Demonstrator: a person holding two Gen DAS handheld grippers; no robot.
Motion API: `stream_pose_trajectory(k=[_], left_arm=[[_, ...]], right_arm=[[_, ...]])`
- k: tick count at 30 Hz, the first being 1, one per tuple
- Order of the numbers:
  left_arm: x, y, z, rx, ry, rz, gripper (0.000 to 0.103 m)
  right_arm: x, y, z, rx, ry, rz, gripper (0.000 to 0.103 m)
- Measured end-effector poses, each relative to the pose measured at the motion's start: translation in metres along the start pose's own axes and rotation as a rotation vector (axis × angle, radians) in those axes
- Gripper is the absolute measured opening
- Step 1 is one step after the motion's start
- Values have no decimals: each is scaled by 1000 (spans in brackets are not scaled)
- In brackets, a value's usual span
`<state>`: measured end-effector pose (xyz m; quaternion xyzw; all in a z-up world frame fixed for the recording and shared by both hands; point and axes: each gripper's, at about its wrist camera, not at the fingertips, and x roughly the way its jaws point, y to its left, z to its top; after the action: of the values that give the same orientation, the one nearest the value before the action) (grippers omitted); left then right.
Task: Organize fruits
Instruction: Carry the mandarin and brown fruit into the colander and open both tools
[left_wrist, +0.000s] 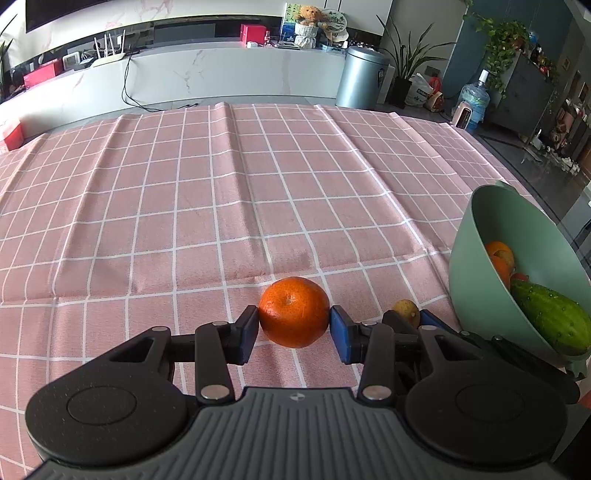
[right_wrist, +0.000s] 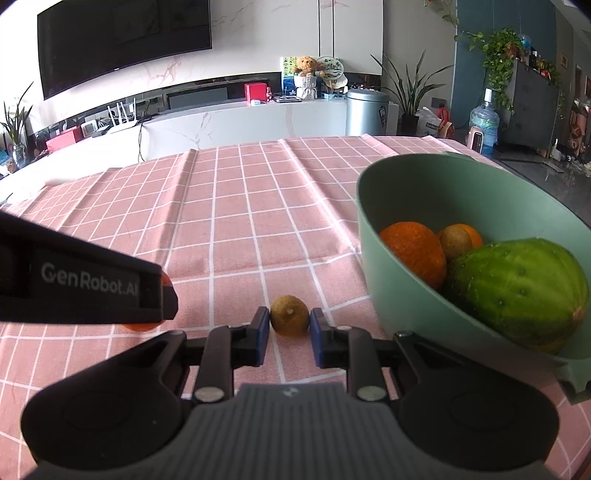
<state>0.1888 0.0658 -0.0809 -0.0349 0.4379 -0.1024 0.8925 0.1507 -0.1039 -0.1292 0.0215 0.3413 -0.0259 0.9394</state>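
An orange tangerine sits between the blue pads of my left gripper, which is shut on it just above the pink checked cloth. In the right wrist view my right gripper is shut on a small brownish-yellow fruit resting on the cloth. That same small fruit shows in the left wrist view, just right of the tangerine. A green bowl stands to the right and holds an orange, a second brownish fruit and a green cucumber.
The pink checked tablecloth covers the table and lies creased toward the far edge. The left gripper's black body crosses the left side of the right wrist view. Beyond the table stand a white counter, a metal bin and potted plants.
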Motion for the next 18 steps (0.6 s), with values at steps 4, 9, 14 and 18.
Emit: stream_pose_trajectory(k=[4, 9, 14, 18], left_arm=[[-4, -1, 0, 2, -13, 1, 47], [-13, -4, -3, 16, -23, 11, 47], [-31, -18, -7, 57, -45, 11, 47], [-48, -28, -11, 72, -67, 2, 47]], right_arm=[[-6, 0, 1, -22, -13, 18, 18], [-16, -5, -1, -48, 17, 81, 18], [-41, -9, -2, -77, 47, 140, 18], [-63, -17, 1, -87, 63, 177, 18]])
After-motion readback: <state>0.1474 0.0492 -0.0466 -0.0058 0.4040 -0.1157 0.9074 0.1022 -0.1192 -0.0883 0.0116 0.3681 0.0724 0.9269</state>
